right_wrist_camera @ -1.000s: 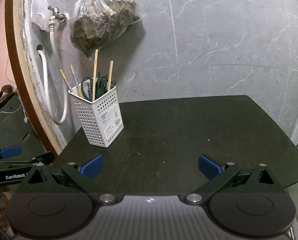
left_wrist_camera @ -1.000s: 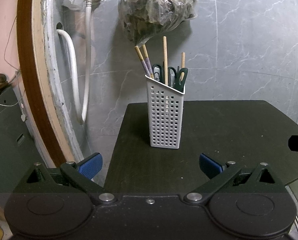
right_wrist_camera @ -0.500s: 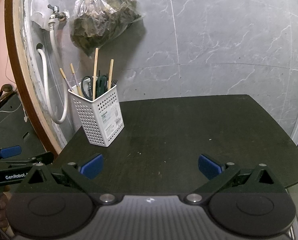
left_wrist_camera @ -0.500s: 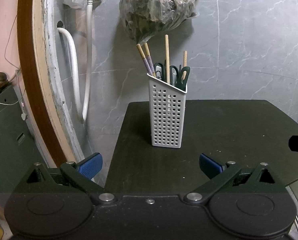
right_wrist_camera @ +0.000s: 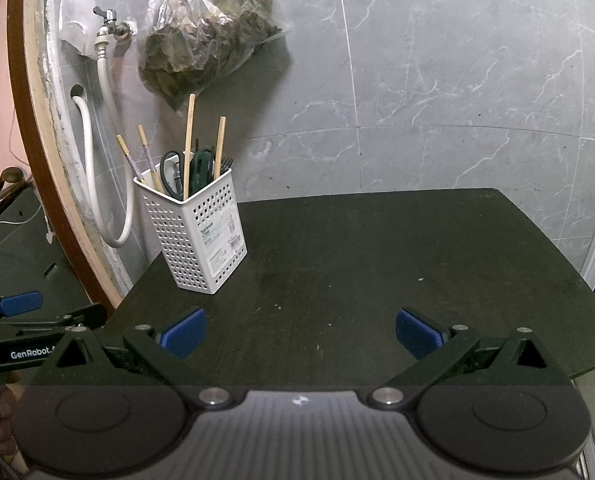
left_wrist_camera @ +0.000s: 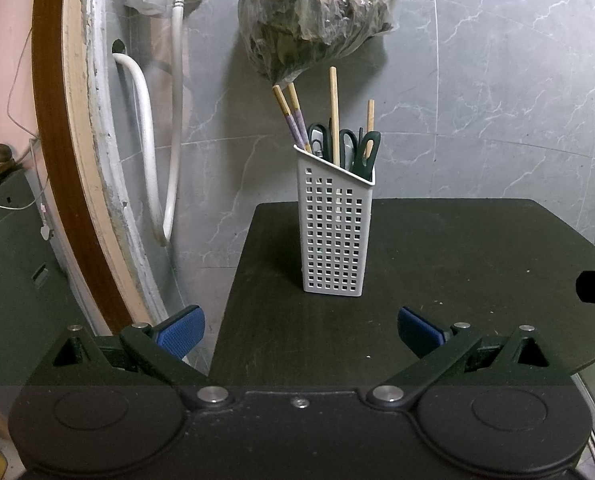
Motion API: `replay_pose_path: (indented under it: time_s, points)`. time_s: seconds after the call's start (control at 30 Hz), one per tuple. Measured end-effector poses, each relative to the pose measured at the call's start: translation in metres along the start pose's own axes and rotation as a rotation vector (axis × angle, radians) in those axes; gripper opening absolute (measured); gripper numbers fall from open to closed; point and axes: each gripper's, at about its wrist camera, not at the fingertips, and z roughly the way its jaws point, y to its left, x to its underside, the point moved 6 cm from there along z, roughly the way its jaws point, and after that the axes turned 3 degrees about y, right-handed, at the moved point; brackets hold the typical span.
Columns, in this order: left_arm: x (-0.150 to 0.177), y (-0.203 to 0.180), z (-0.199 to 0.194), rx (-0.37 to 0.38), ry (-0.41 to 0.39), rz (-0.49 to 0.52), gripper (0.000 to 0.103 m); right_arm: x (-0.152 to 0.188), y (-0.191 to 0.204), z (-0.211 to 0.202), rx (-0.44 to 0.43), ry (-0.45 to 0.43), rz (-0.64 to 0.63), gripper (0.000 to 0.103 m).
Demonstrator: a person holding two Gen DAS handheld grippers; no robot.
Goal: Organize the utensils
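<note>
White perforated utensil caddy [right_wrist_camera: 195,236] upright at dark table's [right_wrist_camera: 377,264] back-left corner, holding chopsticks [right_wrist_camera: 188,144], scissors [right_wrist_camera: 169,172]; side label illegible. "GenRobot" on left gripper [left_wrist_camera: 300,330]. Left, right gripper [right_wrist_camera: 300,330] spread wide, empty.

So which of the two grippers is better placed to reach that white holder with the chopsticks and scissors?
Probably the left gripper: the white holder stands straight ahead between its open fingers. For the right gripper, also open, the holder sits off to the left.

White grid-holed caddy [left_wrist_camera: 334,232] — black table [left_wrist_camera: 457,264] — grey marbled wall [left_wrist_camera: 497,80].
</note>
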Motion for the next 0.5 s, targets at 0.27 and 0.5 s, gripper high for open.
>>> replay_pose_path:
  time_s: [0.27, 0.5]
  points:
    - [0.001, 0.003, 0.004, 0.004, 0.006, -0.001, 0.102, 0.000, 0.001, 0.006, 0.001, 0.008, -0.001, 0.103]
    - [0.001, 0.004, 0.009, 0.007, 0.017, -0.004, 0.102, -0.003, 0.003, 0.011, 0.002, 0.018, -0.002, 0.103]
